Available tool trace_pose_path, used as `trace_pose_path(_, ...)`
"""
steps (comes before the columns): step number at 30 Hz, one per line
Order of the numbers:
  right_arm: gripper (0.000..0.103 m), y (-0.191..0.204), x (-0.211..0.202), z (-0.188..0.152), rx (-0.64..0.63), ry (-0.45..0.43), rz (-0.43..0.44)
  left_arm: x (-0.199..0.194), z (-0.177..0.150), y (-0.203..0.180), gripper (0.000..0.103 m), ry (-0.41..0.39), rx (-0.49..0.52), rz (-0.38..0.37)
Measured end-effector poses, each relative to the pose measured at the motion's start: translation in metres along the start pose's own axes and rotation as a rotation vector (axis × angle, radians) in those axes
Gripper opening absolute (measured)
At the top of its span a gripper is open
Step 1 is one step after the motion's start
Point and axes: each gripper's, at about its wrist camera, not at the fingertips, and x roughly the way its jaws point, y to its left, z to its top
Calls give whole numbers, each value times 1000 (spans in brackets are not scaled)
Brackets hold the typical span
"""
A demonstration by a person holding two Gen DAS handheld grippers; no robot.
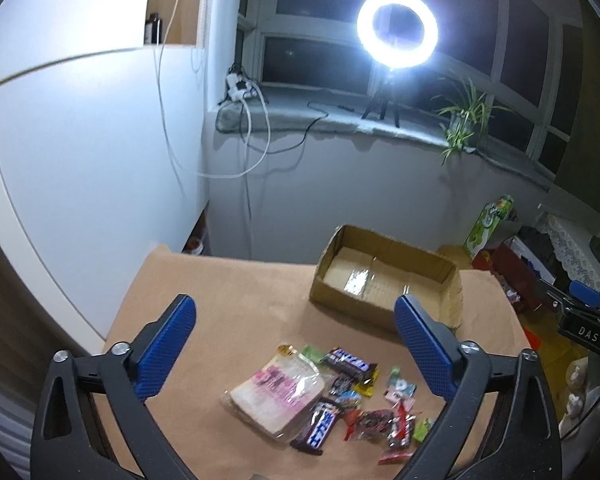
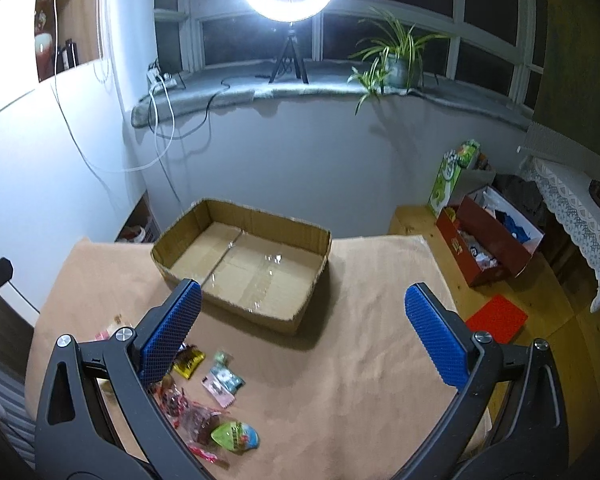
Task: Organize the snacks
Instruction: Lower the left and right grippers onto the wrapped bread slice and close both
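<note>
Scattered in a loose pile on the tan cloth-covered desk (image 1: 228,292): small snack packets (image 1: 340,396), among them a large clear pouch with a pink label (image 1: 278,394), two dark chocolate bars with blue-and-white lettering (image 1: 346,360), red-wrapped sweets (image 1: 398,428) and little green packets. Behind the pile, near but apart, an open shallow brown cardboard box (image 1: 384,276), nothing inside, shiny tape along its floor. Left tool (image 1: 294,340) spread wide above the pile, grasping nothing. Right tool (image 2: 302,330) likewise spread, hovering nearer the box, nothing held.

Snack pile (image 2: 204,392) — half behind claw (image 2: 300,320)
</note>
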Motion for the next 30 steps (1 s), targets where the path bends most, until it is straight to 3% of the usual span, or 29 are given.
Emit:
trace_pose_path(7,103,-4,16,-21,-16,69,19,14,-14,19,85,76,-30,11)
trace_pose_path(13,103,-3,30,-38,-28,150,83,26,-30,33,77,149,-58,7)
trace_pose_path(22,103,21,57,-35,7,253,305,50,-54,60,75,281,-181,-45)
trace_pose_path(30,103,89,97,-23,-105,362,483,69,-88,82,71,415,-350,-119)
